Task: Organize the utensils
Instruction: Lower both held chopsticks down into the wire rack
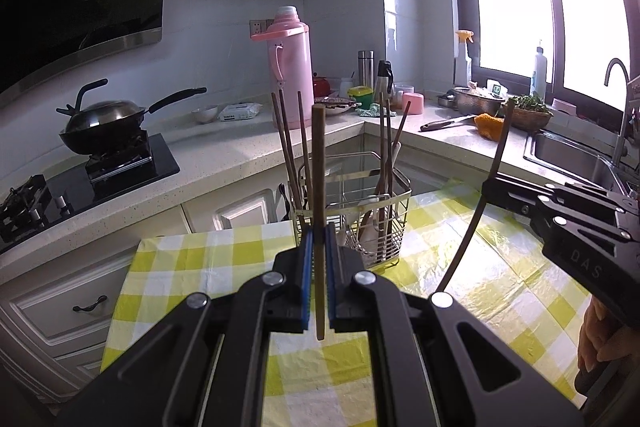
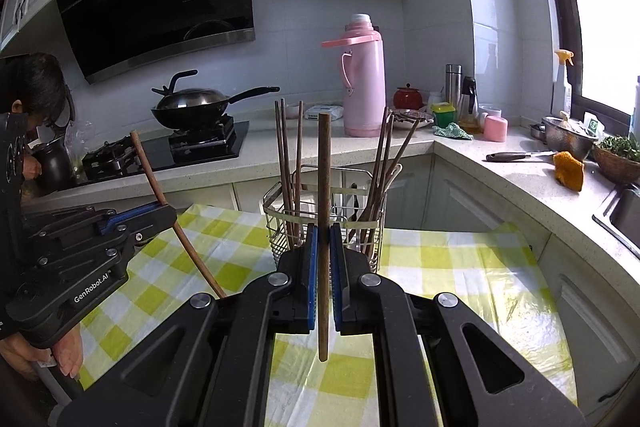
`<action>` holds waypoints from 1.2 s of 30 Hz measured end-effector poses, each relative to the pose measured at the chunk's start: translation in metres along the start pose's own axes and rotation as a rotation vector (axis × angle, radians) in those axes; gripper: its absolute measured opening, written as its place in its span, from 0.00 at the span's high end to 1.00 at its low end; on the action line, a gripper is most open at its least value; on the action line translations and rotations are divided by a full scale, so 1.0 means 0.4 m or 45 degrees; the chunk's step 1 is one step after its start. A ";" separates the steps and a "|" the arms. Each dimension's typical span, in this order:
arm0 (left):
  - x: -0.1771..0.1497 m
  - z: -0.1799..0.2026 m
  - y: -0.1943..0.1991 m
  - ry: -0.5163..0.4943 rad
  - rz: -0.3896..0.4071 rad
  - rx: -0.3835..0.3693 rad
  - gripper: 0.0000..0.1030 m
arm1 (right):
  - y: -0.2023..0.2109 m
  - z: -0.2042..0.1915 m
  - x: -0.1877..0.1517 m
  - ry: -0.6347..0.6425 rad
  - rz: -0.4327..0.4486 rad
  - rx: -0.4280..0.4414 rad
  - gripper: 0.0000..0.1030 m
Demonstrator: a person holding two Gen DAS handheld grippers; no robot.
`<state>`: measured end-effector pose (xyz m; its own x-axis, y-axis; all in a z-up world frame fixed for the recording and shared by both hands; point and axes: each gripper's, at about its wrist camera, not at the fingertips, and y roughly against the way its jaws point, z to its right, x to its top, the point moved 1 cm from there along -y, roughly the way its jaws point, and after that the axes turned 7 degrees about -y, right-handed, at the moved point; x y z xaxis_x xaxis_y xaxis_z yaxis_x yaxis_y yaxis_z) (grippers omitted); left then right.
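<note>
— What's in front of you?

— My table (image 2: pixel 460 267) under its yellow-and-white checked cloth, with the kitchen counter (image 2: pixel 500 163) wrapping round behind it. On the counter a wok (image 2: pixel 192 107) sits on the stove and a pink thermos (image 2: pixel 364 79) stands further along.

— And the utensils?

— A wire caddy (image 2: pixel 280 215) stands at the table's far edge, brown chopsticks upright in its left and right compartments.

— Your grippers?

— My left gripper (image 1: pixel 319 239) is clenched on the left chopstick (image 1: pixel 319 155), which stands upright between the blue pads, in front of the caddy. My right gripper (image 2: pixel 324 239) is clamped on the right chopstick (image 2: pixel 324 163), also upright, its lower tip hanging above the cloth.
</note>
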<state>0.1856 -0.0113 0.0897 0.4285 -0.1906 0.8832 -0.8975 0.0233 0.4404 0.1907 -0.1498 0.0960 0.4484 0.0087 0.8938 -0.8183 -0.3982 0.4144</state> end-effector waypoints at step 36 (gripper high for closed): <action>0.323 -0.078 -0.329 0.028 -0.040 -0.069 0.94 | -0.279 0.058 0.313 -0.038 -0.061 0.052 0.93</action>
<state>0.3623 -0.0084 0.1508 0.4594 -0.1704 0.8717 -0.8767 0.0710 0.4759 0.3465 -0.1257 0.1575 0.4980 0.0016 0.8672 -0.7804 -0.4353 0.4489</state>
